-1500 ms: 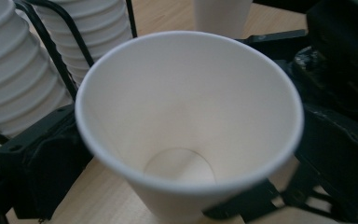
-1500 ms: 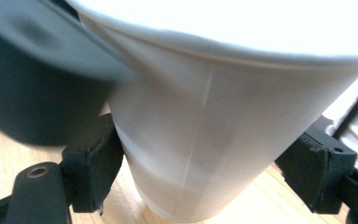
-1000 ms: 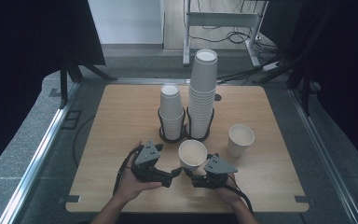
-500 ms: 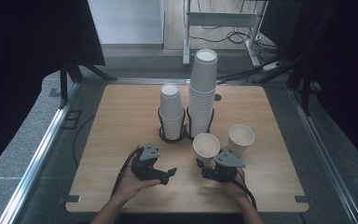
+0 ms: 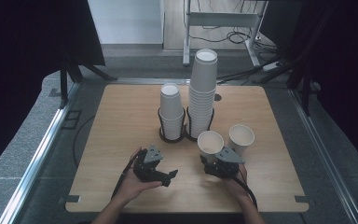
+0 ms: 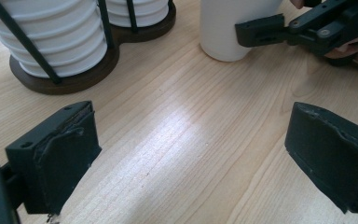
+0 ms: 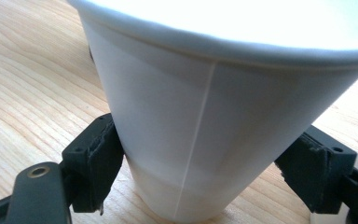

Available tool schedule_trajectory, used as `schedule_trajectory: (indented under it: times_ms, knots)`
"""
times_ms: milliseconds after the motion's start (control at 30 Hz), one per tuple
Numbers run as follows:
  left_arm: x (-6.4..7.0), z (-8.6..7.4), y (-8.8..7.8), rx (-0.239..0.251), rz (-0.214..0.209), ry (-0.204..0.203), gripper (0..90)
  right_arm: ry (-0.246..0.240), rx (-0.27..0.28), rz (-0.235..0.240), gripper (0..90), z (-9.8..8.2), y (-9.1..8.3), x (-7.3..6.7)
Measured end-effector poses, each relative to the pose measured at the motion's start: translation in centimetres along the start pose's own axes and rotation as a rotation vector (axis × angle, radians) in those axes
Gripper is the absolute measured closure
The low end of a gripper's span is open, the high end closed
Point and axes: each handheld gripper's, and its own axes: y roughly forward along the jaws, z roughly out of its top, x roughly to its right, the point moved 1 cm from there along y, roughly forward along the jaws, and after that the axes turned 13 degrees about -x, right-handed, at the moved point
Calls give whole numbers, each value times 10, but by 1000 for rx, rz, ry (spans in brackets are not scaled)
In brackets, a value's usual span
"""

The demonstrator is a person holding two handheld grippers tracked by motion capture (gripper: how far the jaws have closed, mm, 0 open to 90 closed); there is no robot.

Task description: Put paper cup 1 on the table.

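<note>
High view is showing the right gripper (image 5: 213, 164) clamping its jaws on a paper cup (image 5: 210, 145) at about 5 o'clock from the two racked cup stacks (image 5: 202, 91), with a second loose cup (image 5: 241, 138) just beside it at 3 o'clock, while the left gripper (image 5: 169, 176) is hovering empty over the counter (image 5: 107, 121). Left gripper view is showing its jaws standing wide after just closing a little, nothing between them, the held cup (image 6: 230, 25) at 1 o'clock. Right gripper view is showing both pads (image 7: 95, 161) pressing the cup's (image 7: 191, 135) lower wall.
</note>
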Motion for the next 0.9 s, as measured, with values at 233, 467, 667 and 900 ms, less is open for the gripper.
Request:
schedule_trajectory:
  times_ms: [233,467,667,900]
  knots:
    - [8,1,0,-4,25,37,28,10,-15,-15,191,1,3,0]
    - [11,1,3,-11,24,48,30,44,-31,-19,188,1,4,2]
    - [11,0,3,-13,14,47,31,65,-58,0,173,2,5,5]
    - [12,0,5,-16,12,49,32,61,-92,3,128,2,6,2]
